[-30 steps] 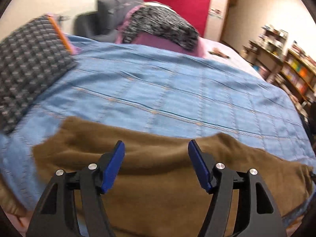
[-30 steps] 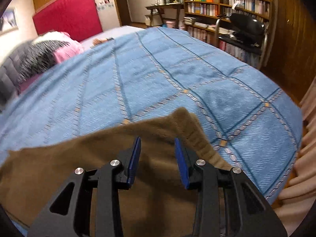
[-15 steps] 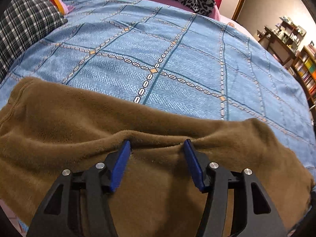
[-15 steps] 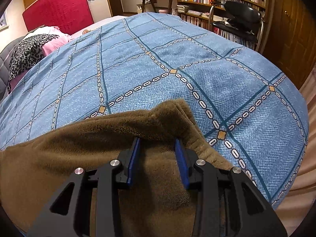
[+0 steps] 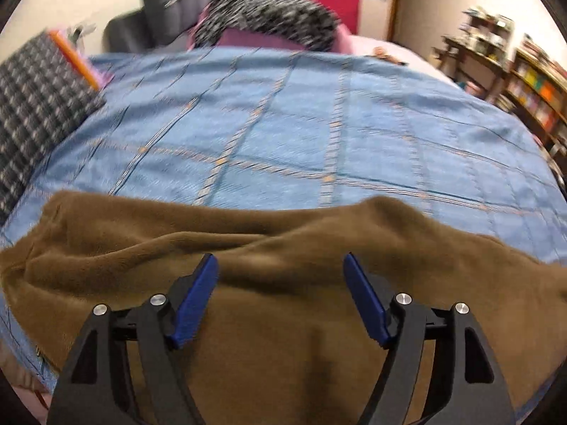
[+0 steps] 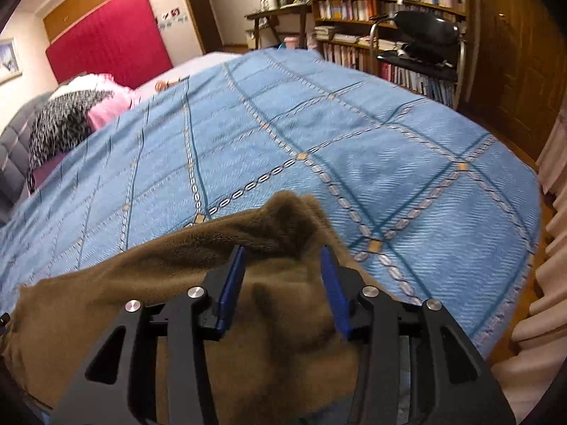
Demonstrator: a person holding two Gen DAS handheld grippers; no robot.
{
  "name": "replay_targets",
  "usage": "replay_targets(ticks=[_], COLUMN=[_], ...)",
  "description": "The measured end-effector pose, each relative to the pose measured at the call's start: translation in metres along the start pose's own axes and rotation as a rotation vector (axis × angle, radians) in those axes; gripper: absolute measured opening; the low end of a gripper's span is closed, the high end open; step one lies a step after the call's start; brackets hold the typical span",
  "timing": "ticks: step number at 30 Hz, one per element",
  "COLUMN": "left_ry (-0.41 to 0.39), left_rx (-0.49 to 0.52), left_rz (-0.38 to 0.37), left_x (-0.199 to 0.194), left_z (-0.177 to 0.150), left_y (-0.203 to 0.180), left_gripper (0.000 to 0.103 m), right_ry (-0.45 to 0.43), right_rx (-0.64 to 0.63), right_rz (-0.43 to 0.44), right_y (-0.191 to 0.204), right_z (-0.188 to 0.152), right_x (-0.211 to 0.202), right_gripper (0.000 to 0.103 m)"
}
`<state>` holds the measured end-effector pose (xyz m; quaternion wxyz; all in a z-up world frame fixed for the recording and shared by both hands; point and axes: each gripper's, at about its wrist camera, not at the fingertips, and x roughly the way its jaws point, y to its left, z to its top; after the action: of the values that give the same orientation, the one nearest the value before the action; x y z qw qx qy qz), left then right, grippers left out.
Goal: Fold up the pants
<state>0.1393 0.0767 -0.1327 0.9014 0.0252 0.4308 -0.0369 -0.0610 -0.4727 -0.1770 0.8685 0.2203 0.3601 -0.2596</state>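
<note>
— Wide bed, this: a blue bedspread (image 5: 301,148) with chain-pattern lines, bookshelves (image 6: 382,10) along the far right wall, a red panel (image 6: 106,42) behind the pillows.

— And the brown pants (image 5: 283,318)?

— Spread along the near edge, fleecy, rumpled along the far hem. Half a second ago both tongs were pinching that hem; now they've let go.

— Both?

— The left gripper (image 5: 280,276) has just been opening: jaws wide, cloth lying beneath them, nothing clamped. The right gripper (image 6: 283,262) has just been opening too, about halfway, with a hump of fleece standing between its pads, not squeezed.

— So a fold is laid?

— I'd judge so: the edge has been set down, and the next grab comes after.

— Anything else?

— A checked cushion (image 5: 39,106) far left.
</note>
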Motion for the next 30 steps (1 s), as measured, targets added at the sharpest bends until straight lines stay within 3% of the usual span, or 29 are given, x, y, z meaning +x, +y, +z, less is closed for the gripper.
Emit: replay_targets(ticks=[6, 12, 17, 20, 24, 30], left_ry=[0.000, 0.067, 0.115, 0.116, 0.117, 0.078], left_rx=[0.116, 0.234, 0.355, 0.424, 0.414, 0.419], left_rz=[-0.177, -0.334, -0.351, -0.309, -0.313, -0.365], left_x=[-0.030, -0.036, -0.031, -0.021, -0.023, -0.040], left_z=[-0.020, -0.050, -0.080, -0.097, -0.094, -0.085], left_y=[-0.066, -0.126, -0.162, -0.175, -0.177, -0.190], left_gripper=[0.074, 0.074, 0.074, 0.075, 0.076, 0.076], right_ry=[-0.005, 0.007, -0.001, -0.029, -0.052, -0.023], right_rx=[0.016, -0.009, -0.008, 0.082, 0.224, 0.274], right_rz=[-0.022, -0.047, -0.034, 0.051, 0.106, 0.145], right_y=[-0.015, -0.023, -0.029, -0.044, -0.075, -0.093], right_z=[-0.018, -0.030, -0.032, -0.032, -0.035, -0.050], right_x=[-0.020, -0.011, -0.005, -0.017, -0.038, -0.048], right_gripper=[0.045, 0.045, 0.045, 0.045, 0.050, 0.059])
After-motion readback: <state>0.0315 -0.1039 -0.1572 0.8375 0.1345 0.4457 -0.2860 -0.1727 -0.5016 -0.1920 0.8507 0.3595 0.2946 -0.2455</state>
